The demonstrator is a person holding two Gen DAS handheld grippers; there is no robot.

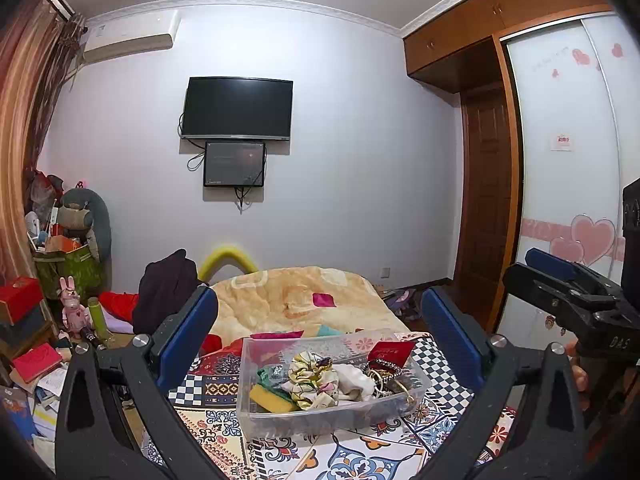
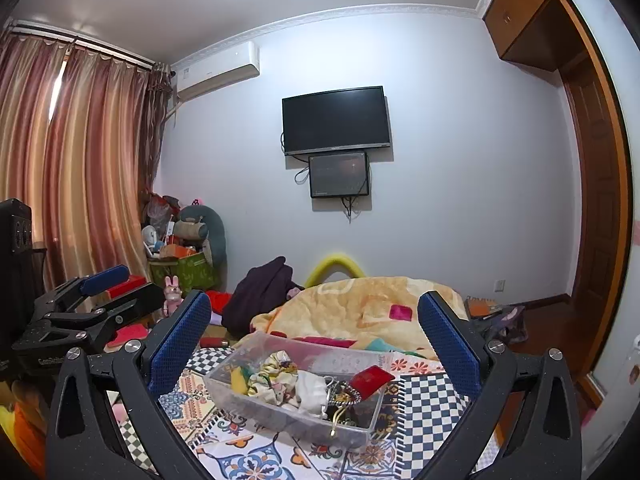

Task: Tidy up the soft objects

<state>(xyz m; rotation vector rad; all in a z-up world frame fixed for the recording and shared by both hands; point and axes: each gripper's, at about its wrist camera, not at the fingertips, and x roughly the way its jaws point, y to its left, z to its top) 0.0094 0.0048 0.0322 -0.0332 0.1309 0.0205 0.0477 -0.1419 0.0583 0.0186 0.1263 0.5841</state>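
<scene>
A bedroom, television on the far wall, patterned cloth over the bed. On it sits the clear bin holding scrunchies and a sponge. The left gripper and right gripper hover before it, jaws spread wide, both empty.

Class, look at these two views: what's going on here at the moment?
A person holds two grippers above a bed. The left gripper and right gripper are both open and empty, aimed at a clear bin on the patterned cover. The bin holds a scrunchie, a sponge, white cloth and jewellery. Nothing is gripped yet.
</scene>
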